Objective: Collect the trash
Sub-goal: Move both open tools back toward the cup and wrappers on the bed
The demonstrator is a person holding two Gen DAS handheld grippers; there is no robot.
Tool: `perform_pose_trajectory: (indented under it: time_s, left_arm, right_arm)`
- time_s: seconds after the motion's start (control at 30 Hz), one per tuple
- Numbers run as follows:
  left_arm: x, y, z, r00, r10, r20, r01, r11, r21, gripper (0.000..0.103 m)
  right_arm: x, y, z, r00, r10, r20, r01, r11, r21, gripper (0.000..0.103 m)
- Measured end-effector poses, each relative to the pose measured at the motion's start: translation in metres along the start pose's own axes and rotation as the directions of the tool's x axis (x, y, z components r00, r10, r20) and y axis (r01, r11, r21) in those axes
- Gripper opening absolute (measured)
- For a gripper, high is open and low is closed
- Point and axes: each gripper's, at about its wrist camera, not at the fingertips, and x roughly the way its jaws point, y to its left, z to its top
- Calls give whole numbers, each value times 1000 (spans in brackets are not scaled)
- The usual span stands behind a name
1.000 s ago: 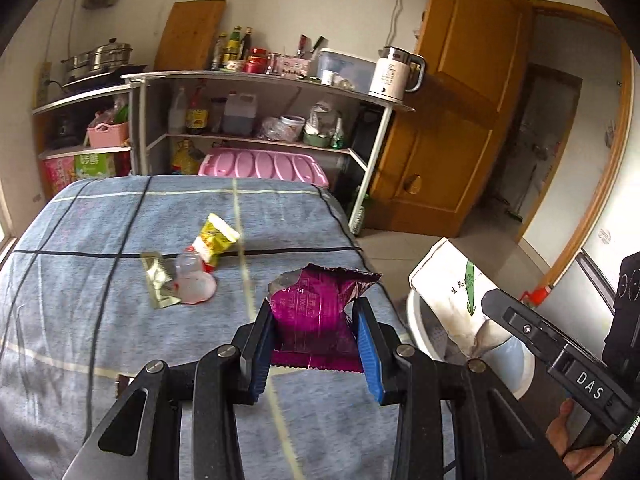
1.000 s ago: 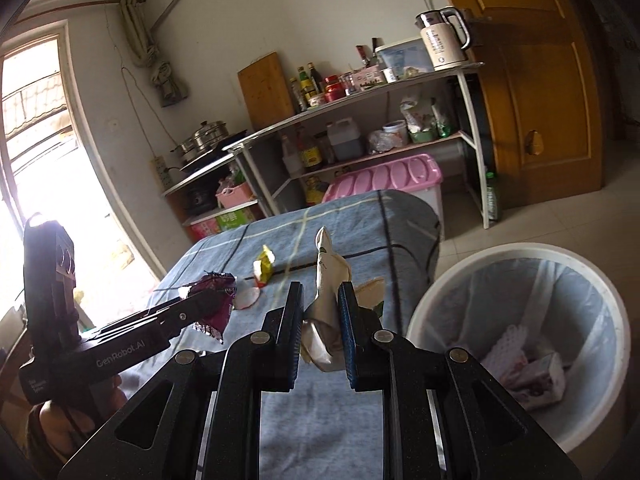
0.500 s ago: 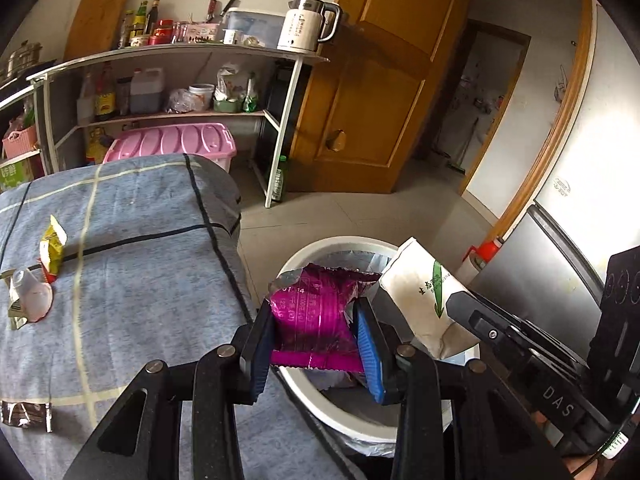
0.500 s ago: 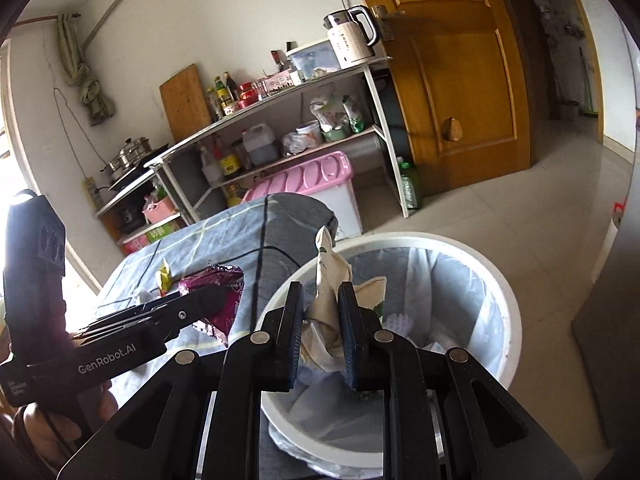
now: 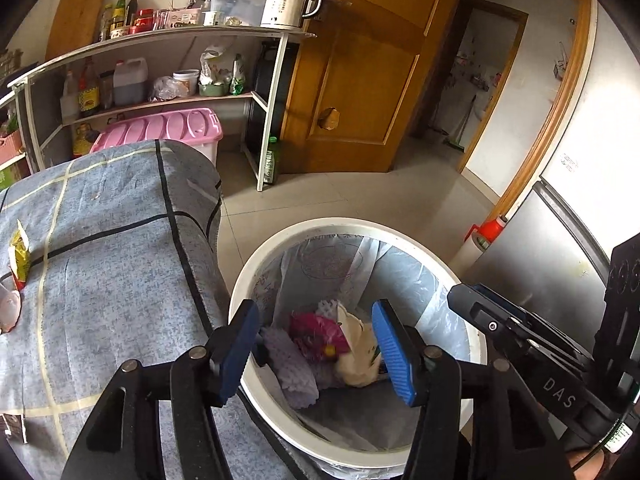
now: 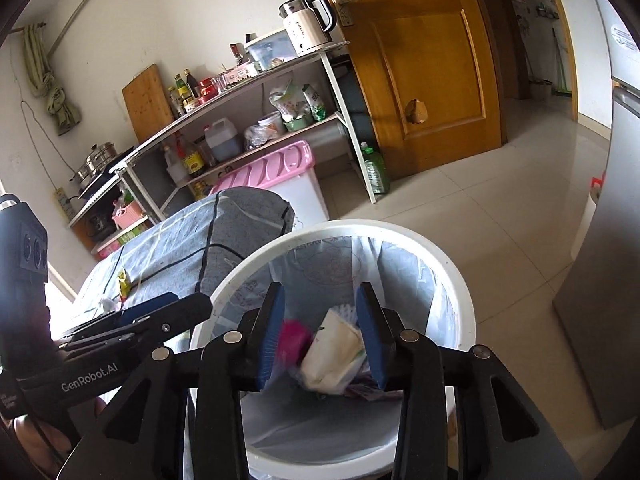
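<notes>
Both grippers hang over the white lined trash bin (image 5: 256, 264) (image 6: 440, 256) beside the table. The jaws of my left gripper (image 5: 316, 348) are opening, and no pad touches anything. Below it the magenta snack wrapper (image 5: 316, 332) lies in the bin, blurred in the right wrist view (image 6: 294, 338). My right gripper (image 6: 320, 336) is also opening, its pads free of the white paper bag (image 6: 332, 356) (image 5: 356, 356), which has dropped into the bin. On the table lie a yellow packet (image 5: 19, 252), a clear plastic cup (image 5: 8, 312) and a brown wrapper (image 5: 14, 428).
The table with its blue checked cloth (image 5: 120, 260) stands left of the bin. Behind it are a pink-lidded box (image 5: 160, 128) and a metal shelf rack (image 5: 160, 40) with bottles and a kettle. A wooden door (image 5: 360, 80) and a tiled floor lie beyond; a grey appliance (image 5: 540, 260) stands right.
Both grippers swung from above the table to over the bin and sank a little. Their jaws opened, and the magenta wrapper and the white bag fell into the bin.
</notes>
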Motion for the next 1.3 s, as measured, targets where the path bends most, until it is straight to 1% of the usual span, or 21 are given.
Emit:
perform_pose_trajectory:
  time_s: [0.07, 0.3, 0.4, 0.5, 0.6, 0.63, 0.73, 0.83, 0.93, 1.03, 1.13, 1.3]
  left_arm:
    - [-7, 4, 0, 1000, -8, 11, 8, 1000, -7, 59]
    - [-47, 33, -6, 994, 77, 72, -76, 997, -23, 59]
    - [-65, 50, -9, 992, 91, 88, -88, 995, -45, 59]
    - [-84, 68, -15, 984, 141, 108, -135, 989, -66, 60]
    - [-99, 87, -23, 980, 159, 116, -148, 984, -97, 60]
    - [-103, 93, -27, 978, 176, 116, -164, 981, -104, 60]
    - [-116, 108, -37, 961, 251, 119, -238, 965, -110, 60]
    - [-129, 132, -47, 957, 266, 116, -245, 955, -166, 60]
    - [-141, 153, -57, 941, 320, 109, -294, 935, -199, 60]
    - [-151, 176, -66, 934, 342, 104, -307, 917, -254, 60]
    - [-160, 192, -70, 919, 380, 103, -338, 896, -286, 60]
    - [-167, 219, -73, 912, 400, 90, -352, 876, -331, 60]
  right_arm:
    - [-1, 4, 1, 1000, 14, -1, -14, 1000, -7, 38]
    - [-3, 33, -1, 998, 66, 16, -65, 997, -46, 38]
    - [-1, 50, -2, 996, 88, 16, -87, 994, -63, 38]
    - [0, 69, -5, 993, 116, 9, -115, 989, -89, 38]
    - [3, 89, -9, 990, 140, 2, -138, 983, -122, 38]
    - [4, 96, -11, 989, 149, -6, -148, 980, -135, 38]
    - [10, 114, -16, 985, 170, -22, -172, 971, -167, 38]
    - [16, 129, -20, 980, 191, -47, -197, 963, -183, 38]
    - [22, 145, -25, 975, 209, -68, -219, 953, -209, 38]
    - [30, 162, -28, 970, 225, -88, -240, 943, -232, 38]
    - [38, 178, -30, 964, 242, -111, -263, 930, -255, 38]
    - [52, 203, -35, 954, 261, -150, -295, 910, -292, 38]
